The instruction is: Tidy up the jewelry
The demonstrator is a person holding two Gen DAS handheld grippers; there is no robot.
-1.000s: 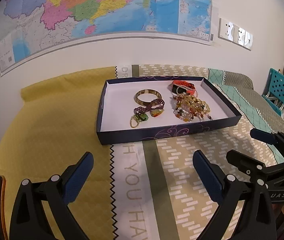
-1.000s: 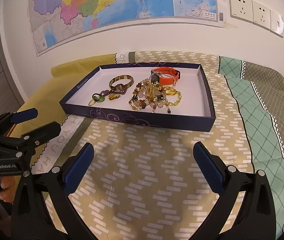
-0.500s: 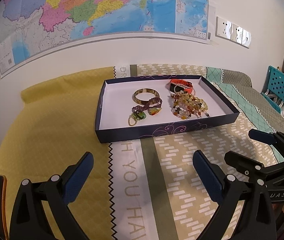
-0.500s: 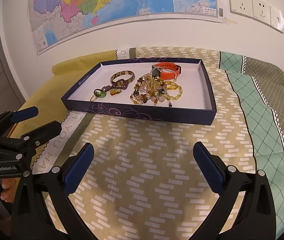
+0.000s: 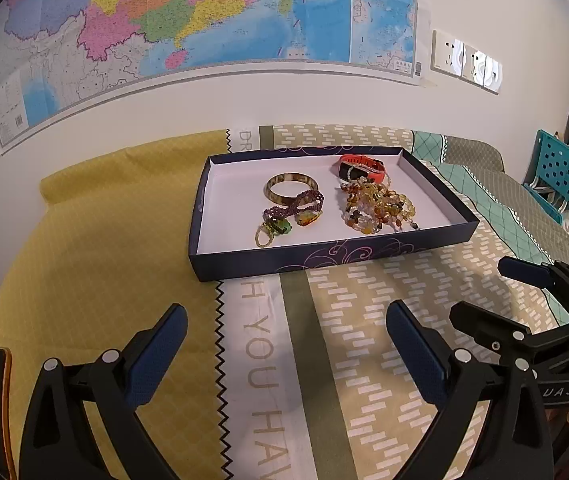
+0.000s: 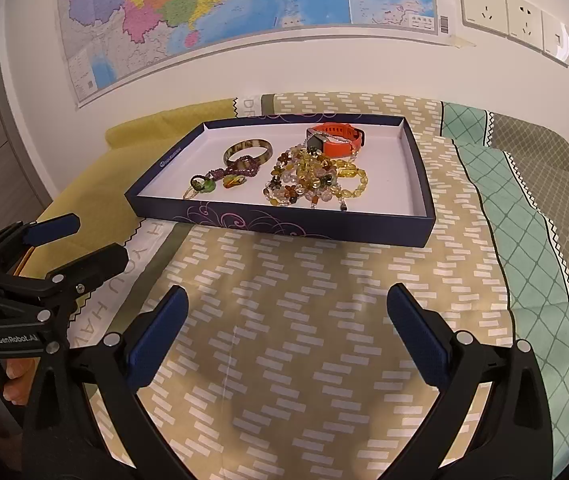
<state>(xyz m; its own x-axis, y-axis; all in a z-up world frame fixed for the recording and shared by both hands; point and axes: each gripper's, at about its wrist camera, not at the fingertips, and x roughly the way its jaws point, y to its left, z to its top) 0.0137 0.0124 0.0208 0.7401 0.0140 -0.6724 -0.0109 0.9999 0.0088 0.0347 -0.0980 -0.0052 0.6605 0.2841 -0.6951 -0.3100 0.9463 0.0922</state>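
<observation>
Patterned bedspread [image 6: 324,320] under wall map [image 5: 204,20]. Nearest: left gripper [image 5: 284,344] and right gripper [image 6: 284,326], both spread wide, holding nothing, above cloth. Beyond: navy tray [image 5: 324,258], white inside, flat on bedspread. Contents: brown bangle [image 5: 290,188], purple cord with green pendant [image 5: 284,216], amber bead heap [image 5: 376,208], orange watch [image 5: 360,168] at far side. Against earlier frames: tray slightly farther off in left view, nearer in right view; jewelry unmoved.
</observation>
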